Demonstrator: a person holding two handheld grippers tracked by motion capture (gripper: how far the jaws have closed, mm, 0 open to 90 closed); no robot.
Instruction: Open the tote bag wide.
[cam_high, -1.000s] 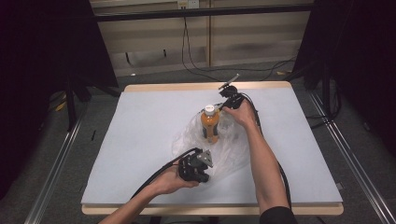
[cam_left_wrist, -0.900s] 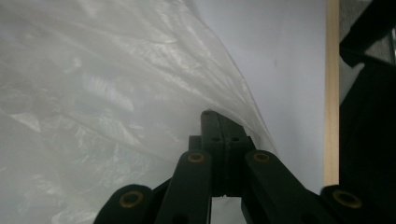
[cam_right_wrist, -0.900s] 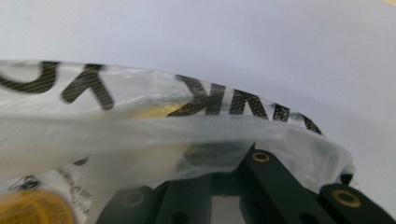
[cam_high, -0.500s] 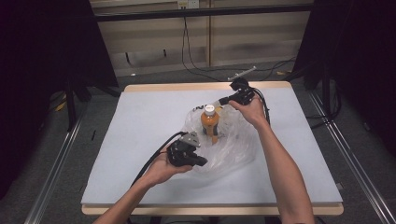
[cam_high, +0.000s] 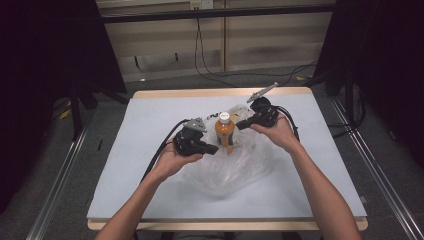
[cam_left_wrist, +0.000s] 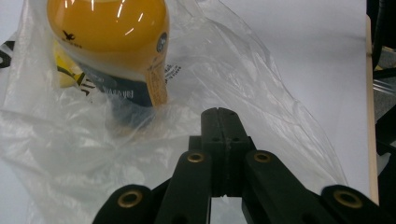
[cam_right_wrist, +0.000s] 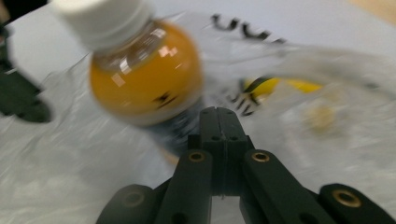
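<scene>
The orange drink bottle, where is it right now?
In the high view the orange drink bottle stands upright inside the clear plastic bag, mid-table, between the left gripper and right gripper.

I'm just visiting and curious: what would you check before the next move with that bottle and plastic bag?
1. Bottle upright in the plastic bag: ok.
2. White cap on: ok.
3. Left gripper fingers together: ok.
4. Right gripper shut, beside the bottle: ok.
5. Bag film actually pinched by either gripper: cannot tell.
6. Bag resting on the table, away from its edges: ok.
</scene>
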